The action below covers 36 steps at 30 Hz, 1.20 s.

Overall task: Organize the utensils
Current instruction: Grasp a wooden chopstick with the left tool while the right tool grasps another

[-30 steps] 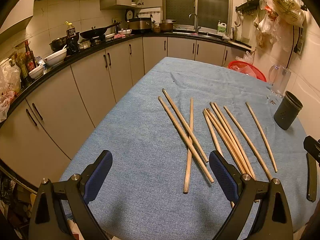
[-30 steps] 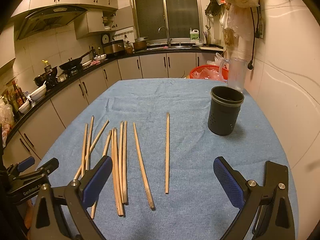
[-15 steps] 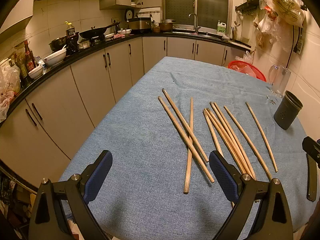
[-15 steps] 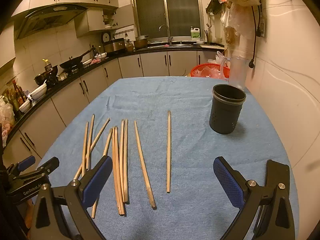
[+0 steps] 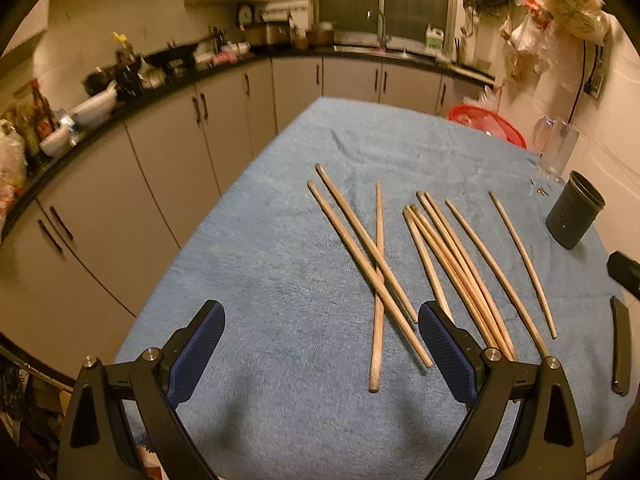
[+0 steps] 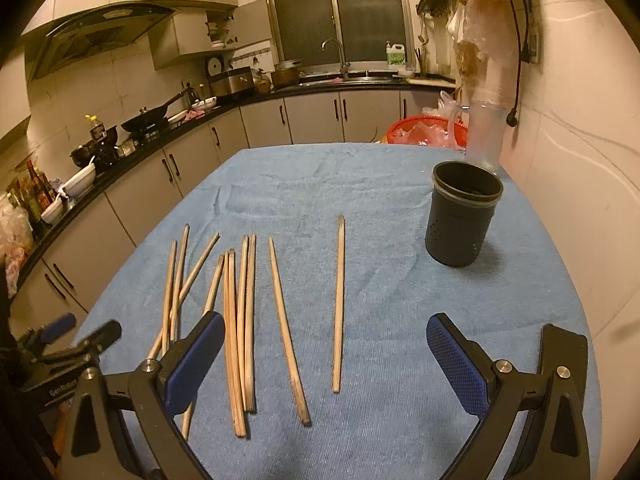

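Since the earlier frames my left gripper (image 5: 322, 350) had swung a little to the right, blurring the counter behind, while my right gripper (image 6: 320, 358) had crept forward so the dark cup (image 6: 460, 218) loomed slightly larger; nothing on the table had shifted. Both claws stood with their blue pads spread wide and held nothing, hovering low over the near edge of the blue cloth (image 5: 256, 280). Wooden chopsticks (image 6: 240, 332) lay scattered flat on that cloth: three crossed over one another on my left side (image 5: 376, 264), a tight bundle next to them (image 5: 452, 264), then two singles further right. From the right wrist view, the single chopstick (image 6: 339, 304) nearest the cup lay apart from the rest, pointing away from me. That cup stood upright on the cloth, well to the right of all the chopsticks, and I could not see anything inside it. A clear jug (image 6: 482, 132) stood just behind it by the wall
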### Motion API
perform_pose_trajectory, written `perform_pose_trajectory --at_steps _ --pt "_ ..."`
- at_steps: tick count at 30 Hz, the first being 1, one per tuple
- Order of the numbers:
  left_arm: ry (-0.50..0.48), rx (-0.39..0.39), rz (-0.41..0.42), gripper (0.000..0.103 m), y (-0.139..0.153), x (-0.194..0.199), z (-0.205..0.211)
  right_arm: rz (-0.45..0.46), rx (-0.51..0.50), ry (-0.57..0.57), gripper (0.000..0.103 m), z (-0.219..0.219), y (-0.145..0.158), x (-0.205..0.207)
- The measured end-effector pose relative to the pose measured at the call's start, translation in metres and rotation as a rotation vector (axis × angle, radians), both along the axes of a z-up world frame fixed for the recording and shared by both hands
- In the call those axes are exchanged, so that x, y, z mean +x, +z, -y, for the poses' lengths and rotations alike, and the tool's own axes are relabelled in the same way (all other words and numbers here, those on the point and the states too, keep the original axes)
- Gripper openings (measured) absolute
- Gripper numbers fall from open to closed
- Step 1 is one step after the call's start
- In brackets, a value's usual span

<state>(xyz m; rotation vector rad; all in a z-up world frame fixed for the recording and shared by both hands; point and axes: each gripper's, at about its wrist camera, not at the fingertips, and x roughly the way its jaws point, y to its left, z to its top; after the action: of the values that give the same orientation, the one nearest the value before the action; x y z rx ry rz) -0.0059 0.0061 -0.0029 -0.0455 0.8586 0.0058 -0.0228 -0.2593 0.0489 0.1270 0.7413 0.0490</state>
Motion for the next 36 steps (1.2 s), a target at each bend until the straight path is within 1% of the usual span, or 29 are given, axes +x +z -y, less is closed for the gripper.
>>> perform_pose_trajectory --at_steps 1,2,4,5,6,8,10,11,12,13,14,15,16,17,18,19,20,21,22,23,24,25,28,29,31,32,34,35,36 --pt "-0.004 -0.021 -0.018 0.096 0.001 0.006 -0.004 -0.008 0.004 0.01 0.101 0.002 0.004 0.006" --pt "-0.006 -0.047 -0.039 0.092 0.002 0.015 -0.01 -0.008 -0.003 0.011 0.101 0.003 0.007 0.01" --pt "0.001 -0.085 -0.071 0.079 0.006 0.033 -0.021 0.0 -0.006 0.024 0.1 0.004 0.014 0.019" --pt "0.005 -0.099 -0.092 0.069 0.008 0.044 -0.026 -0.01 -0.002 0.035 0.099 0.005 0.015 0.024" --pt "0.001 -0.119 -0.114 0.067 0.009 0.054 -0.029 -0.024 0.002 0.039 0.095 0.005 0.016 0.029" --pt "-0.026 -0.207 -0.174 0.067 0.01 0.083 -0.04 -0.059 0.048 0.048 0.094 0.01 0.016 0.041" --pt "0.0 -0.263 -0.22 0.06 0.01 0.108 -0.049 -0.082 0.071 0.058 0.088 0.012 0.017 0.051" --pt "-0.02 -0.287 -0.237 0.058 0.01 0.123 -0.048 -0.086 0.069 0.065 0.087 0.011 0.018 0.055" --pt "-0.036 -0.284 -0.256 0.053 0.008 0.138 -0.046 -0.087 0.065 0.07 0.084 0.01 0.02 0.059" --pt "-0.012 -0.282 -0.285 0.05 0.004 0.156 -0.046 -0.095 0.068 0.072 0.08 0.01 0.021 0.064" --pt "-0.005 -0.295 -0.297 0.048 0.002 0.166 -0.045 -0.111 0.074 0.075 0.079 0.01 0.02 0.069" --pt "-0.025 -0.309 -0.316 0.048 -0.002 0.179 -0.041 -0.124 0.087 0.077 0.079 0.011 0.02 0.073" --pt "-0.035 -0.301 -0.344 0.046 -0.007 0.194 -0.038 -0.132 0.102 0.076 0.079 0.012 0.02 0.077" --pt "0.003 -0.287 -0.365 0.042 -0.013 0.205 -0.038 -0.135 0.095 0.075 0.079 0.011 0.02 0.08" --pt "0.025 -0.294 -0.38 0.039 -0.02 0.216 -0.038 -0.137 0.083 0.074 0.078 0.01 0.02 0.082" --pt "0.009 -0.301 -0.397 0.039 -0.025 0.224 -0.036 -0.136 0.074 0.075 0.077 0.009 0.021 0.084" --pt "0.013 -0.293 -0.424 0.034 -0.032 0.234 -0.034 -0.137 0.075 0.08 0.077 0.009 0.021 0.086" --pt "0.034 -0.291 -0.432 0.029 -0.037 0.238 -0.034 -0.141 0.073 0.083 0.076 0.008 0.021 0.088" --pt "0.037 -0.297 -0.438 0.028 -0.04 0.241 -0.032 -0.144 0.069 0.081 0.076 0.009 0.021 0.089" --pt "0.018 -0.294 -0.452 0.028 -0.044 0.246 -0.028 -0.147 0.064 0.076 0.076 0.01 0.02 0.091" --pt "0.018 -0.266 -0.433 0.028 -0.041 0.248 -0.025 -0.151 0.063 0.073 0.076 0.011 0.019 0.094" --pt "0.026 -0.24 -0.433 0.027 -0.04 0.249 -0.021 -0.164 0.066 0.071 0.076 0.012 0.017 0.097" --pt "0.023 -0.197 -0.428 0.027 -0.038 0.25 -0.012 -0.191 0.068 0.059 0.075 0.015 0.011 0.11" --pt "0.017 -0.173 -0.423 0.025 -0.036 0.247 -0.006 -0.203 0.068 0.055 0.074 0.015 0.01 0.115" --pt "-0.005 -0.146 -0.416 0.016 -0.036 0.238 0.008 -0.234 0.05 0.061 0.073 0.012 0.005 0.127" --pt "-0.01 -0.134 -0.411 0.01 -0.037 0.233 0.014 -0.245 0.048 0.06 0.072 0.01 0.002 0.133" --pt "-0.027 -0.12 -0.4 0.009 -0.038 0.224 0.024 -0.296 0.027 0.045 0.065 0.007 -0.009 0.15" --pt "-0.041 -0.092 -0.391 0.009 -0.038 0.221 0.03 -0.318 0.03 0.045 0.062 0.007 -0.014 0.157" --pt "-0.047 -0.08 -0.391 0.009 -0.037 0.221 0.033 -0.345 0.034 0.048 0.055 0.006 -0.02 0.165"
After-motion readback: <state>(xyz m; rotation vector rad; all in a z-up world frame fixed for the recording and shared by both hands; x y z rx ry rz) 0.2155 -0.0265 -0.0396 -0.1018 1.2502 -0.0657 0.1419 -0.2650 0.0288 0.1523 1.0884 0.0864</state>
